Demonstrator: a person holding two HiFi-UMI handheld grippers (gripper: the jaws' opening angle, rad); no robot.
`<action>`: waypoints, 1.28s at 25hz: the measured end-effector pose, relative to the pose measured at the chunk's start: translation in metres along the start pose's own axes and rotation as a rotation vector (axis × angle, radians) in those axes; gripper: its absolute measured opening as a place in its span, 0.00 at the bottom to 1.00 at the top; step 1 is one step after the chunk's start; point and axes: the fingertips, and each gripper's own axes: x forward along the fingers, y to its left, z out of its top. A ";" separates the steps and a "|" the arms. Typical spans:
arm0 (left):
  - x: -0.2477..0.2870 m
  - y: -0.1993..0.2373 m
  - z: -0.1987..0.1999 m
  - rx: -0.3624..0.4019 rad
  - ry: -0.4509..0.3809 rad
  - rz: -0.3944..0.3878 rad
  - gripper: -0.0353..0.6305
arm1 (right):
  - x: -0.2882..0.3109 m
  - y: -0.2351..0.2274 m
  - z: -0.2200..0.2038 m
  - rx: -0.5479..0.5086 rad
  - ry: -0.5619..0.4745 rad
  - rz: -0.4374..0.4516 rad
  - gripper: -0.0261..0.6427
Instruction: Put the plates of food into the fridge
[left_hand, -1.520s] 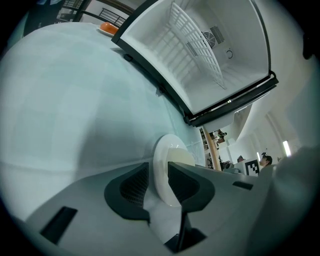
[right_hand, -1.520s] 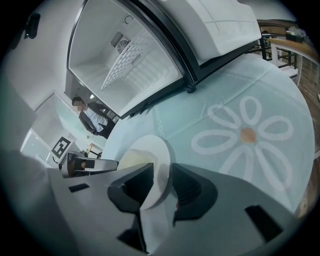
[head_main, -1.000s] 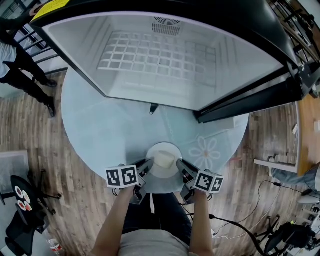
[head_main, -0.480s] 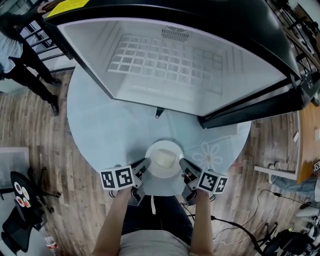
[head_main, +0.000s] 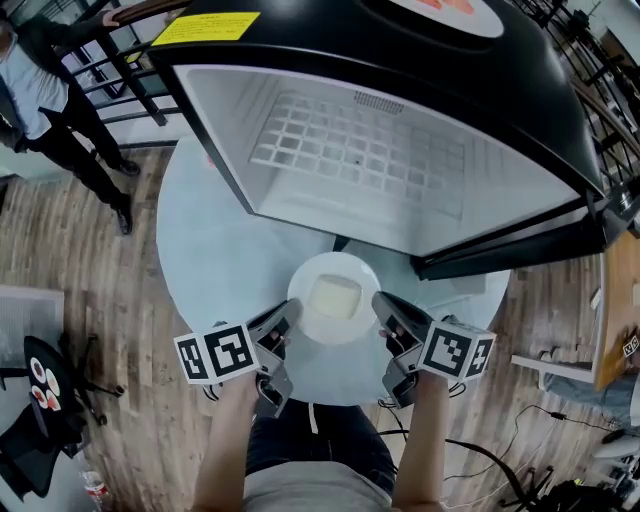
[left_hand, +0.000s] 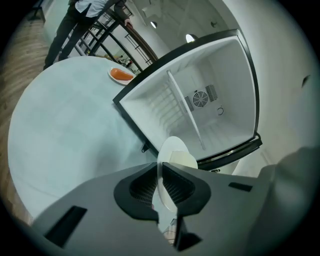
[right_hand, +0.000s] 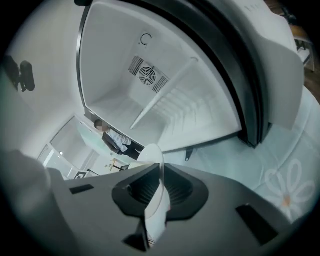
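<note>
A round white plate (head_main: 333, 264) with a smooth, thin rim sits at the lower centre of the head view. It is held by its edge on two opposite sides, over the near part of the tabletop (head_main: 220, 250) and just below the mouth of the open fridge (head_main: 560, 110). A pale, soft-cornered block of food (head_main: 335, 297) lies on its middle.

The left gripper (head_main: 283, 322) has just been closing, and its dark ribbed jaws pinch the plate's left rim, which shows edge-on between them in the left gripper view. The right gripper (head_main: 388, 310) has also just been closing, and its jaws clamp the right rim in the same way.

The fridge has a glossy black shell and a matte white, boxy interior. Inside are a white wire grid shelf (head_main: 360, 150) and a round slatted fan grille (left_hand: 200, 99) on the back wall. The tabletop is circular, under a pale blue-green cloth with a faint flower print (right_hand: 287, 192). At the upper left of the left gripper view, a second small plate (left_hand: 121, 74) holding something orange rests on the cloth beside the fridge.
</note>
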 end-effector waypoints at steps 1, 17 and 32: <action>-0.003 -0.005 0.009 -0.006 -0.016 -0.009 0.11 | 0.003 0.007 0.009 -0.014 -0.001 0.007 0.09; -0.014 -0.040 0.128 -0.076 -0.226 -0.086 0.10 | 0.065 0.074 0.114 -0.145 0.009 0.059 0.09; 0.001 -0.041 0.165 -0.251 -0.255 -0.182 0.09 | 0.092 0.069 0.143 -0.116 -0.015 -0.008 0.10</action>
